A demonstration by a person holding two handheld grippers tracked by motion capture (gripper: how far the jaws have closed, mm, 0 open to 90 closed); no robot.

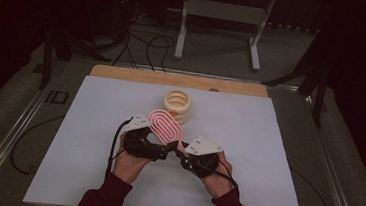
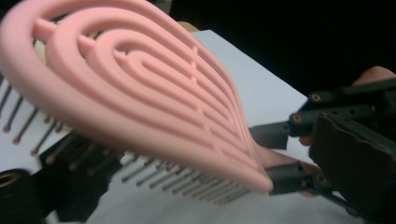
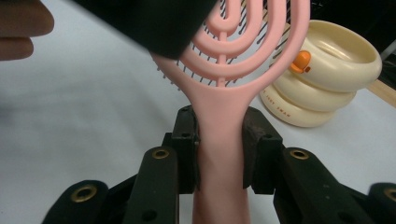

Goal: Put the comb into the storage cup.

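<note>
A pink hairbrush [image 1: 165, 125] with a looped open back is held just above the white mat. My right gripper [image 1: 181, 150] is shut on its handle; in the right gripper view both pads clamp the pink handle [image 3: 219, 140] from the sides. My left gripper [image 1: 166, 147] reaches in from the left at the head's lower end. In the left gripper view the brush head [image 2: 140, 84] lies across the picture, bristles pointing down over one black finger [image 2: 70, 186]. I see no pad pressing on the head. The left gripper's black body [image 3: 159, 28] covers part of the head.
A cream holder of stacked rings [image 1: 177, 105] with a small orange figure stands just beyond the brush, close to the head [image 3: 322, 79]. The white mat [image 1: 92, 140] covers the table up to a wooden strip [image 1: 178, 79] at the far edge. Cables and a metal stand lie on the floor beyond.
</note>
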